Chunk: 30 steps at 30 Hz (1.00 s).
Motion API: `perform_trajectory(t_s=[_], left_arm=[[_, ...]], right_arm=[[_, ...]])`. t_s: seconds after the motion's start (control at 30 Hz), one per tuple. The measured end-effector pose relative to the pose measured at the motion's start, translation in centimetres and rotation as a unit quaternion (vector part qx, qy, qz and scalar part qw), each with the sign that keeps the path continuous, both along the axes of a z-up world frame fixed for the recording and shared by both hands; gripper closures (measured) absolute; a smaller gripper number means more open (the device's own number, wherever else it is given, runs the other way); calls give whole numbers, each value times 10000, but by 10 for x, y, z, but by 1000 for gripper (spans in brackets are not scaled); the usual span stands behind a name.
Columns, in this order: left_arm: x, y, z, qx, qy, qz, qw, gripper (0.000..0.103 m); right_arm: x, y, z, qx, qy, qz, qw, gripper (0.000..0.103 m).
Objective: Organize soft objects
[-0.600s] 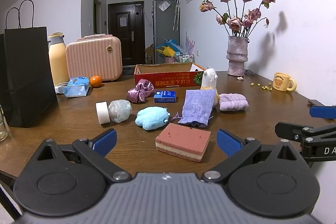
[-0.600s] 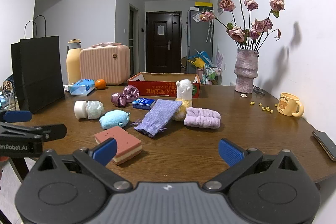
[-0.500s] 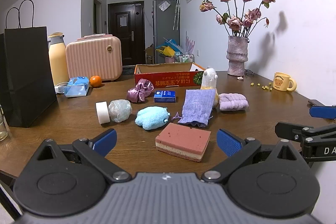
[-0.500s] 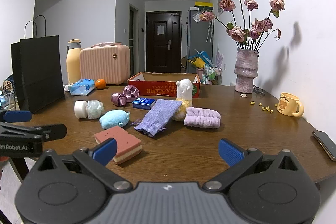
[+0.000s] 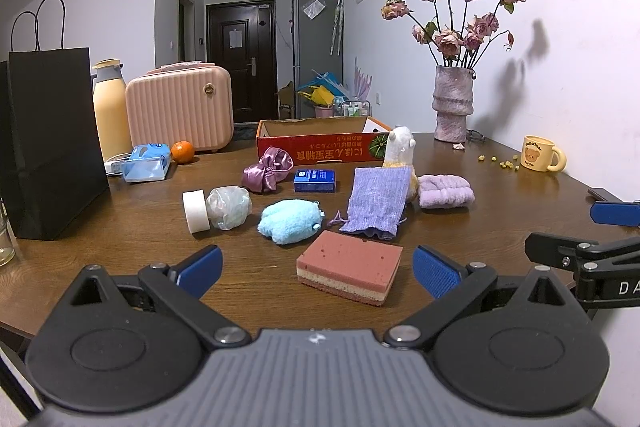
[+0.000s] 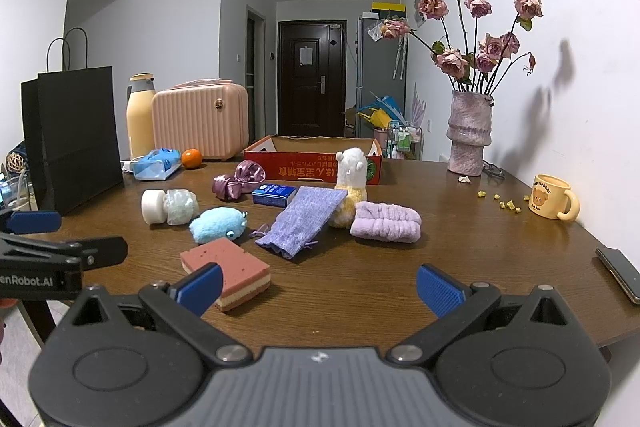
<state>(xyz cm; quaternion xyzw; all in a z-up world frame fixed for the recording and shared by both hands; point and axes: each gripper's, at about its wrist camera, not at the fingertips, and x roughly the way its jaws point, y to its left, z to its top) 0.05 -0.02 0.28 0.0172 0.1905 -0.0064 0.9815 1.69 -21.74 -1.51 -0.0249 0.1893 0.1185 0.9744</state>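
Observation:
Soft things lie on the brown table (image 5: 500, 203): a pink layered sponge (image 5: 349, 265) nearest, a blue plush (image 5: 289, 220), a purple cloth pouch (image 5: 378, 201) leaning on a white alpaca plush (image 5: 399, 147), a lilac rolled headband (image 5: 446, 191), a purple satin scrunchie (image 5: 267, 171) and a clear wrapped bundle (image 5: 229, 207). A red cardboard box (image 5: 320, 145) stands open behind them. My left gripper (image 5: 316, 267) is open and empty, just short of the sponge. My right gripper (image 6: 318, 287) is open and empty, the sponge (image 6: 226, 269) by its left finger.
A black paper bag (image 5: 52, 143), yellow bottle (image 5: 110, 111), pink case (image 5: 180, 111), tissue pack (image 5: 146, 163) and orange (image 5: 182, 151) stand at left. A white tape roll (image 5: 195, 211) and blue box (image 5: 315, 180) lie among the soft things. Vase (image 5: 452, 109), mug (image 5: 540, 153) and phone (image 6: 620, 273) are at right.

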Motion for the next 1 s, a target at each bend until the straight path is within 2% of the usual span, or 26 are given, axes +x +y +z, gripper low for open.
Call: perform_trajectory(t_s=[0.33, 0.43, 0.63, 1.0], left_arm=[[1, 0, 0, -4, 15, -5, 10000, 0], [3, 2, -13, -15, 26, 4, 10000, 0], [3, 3, -17, -14, 41, 10, 10000, 0], [4, 3, -17, -12, 44, 9, 10000, 0]], right_arm=[[1, 0, -1, -5, 7, -1, 10000, 0], [1, 0, -2, -6, 8, -2, 10000, 0], [1, 0, -1, -7, 8, -1, 10000, 0], [1, 0, -1, -9, 8, -2, 10000, 0]])
